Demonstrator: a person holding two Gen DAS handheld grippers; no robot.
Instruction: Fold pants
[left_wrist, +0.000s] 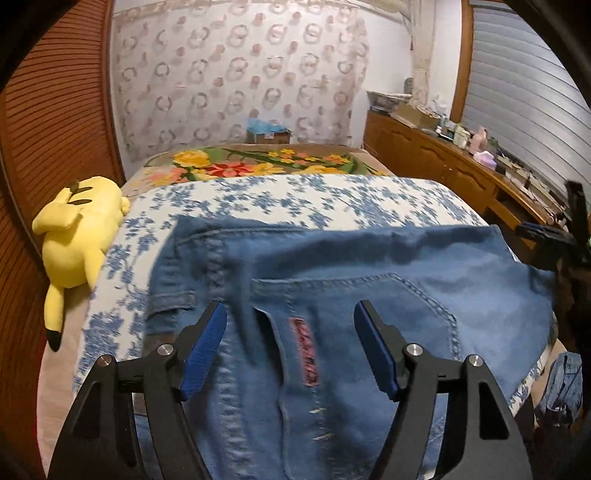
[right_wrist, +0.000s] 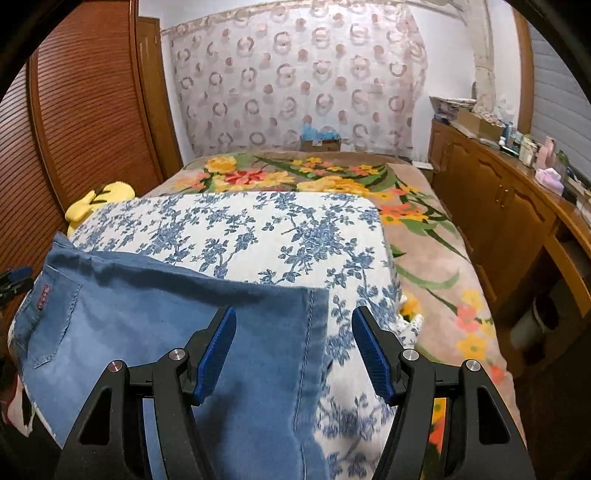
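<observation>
Blue denim pants lie across the near end of the bed on a blue-and-white floral cloth, back pocket up. My left gripper is open and empty, hovering over the waist and pocket area near a pink label. In the right wrist view the pants lie folded, with a hemmed edge between the fingers. My right gripper is open and empty above that edge. The right gripper also shows in the left wrist view at the pants' right edge.
A yellow plush toy lies at the bed's left edge by the wooden slatted doors. A flowered blanket covers the far and right part of the bed. A wooden dresser with clutter runs along the right.
</observation>
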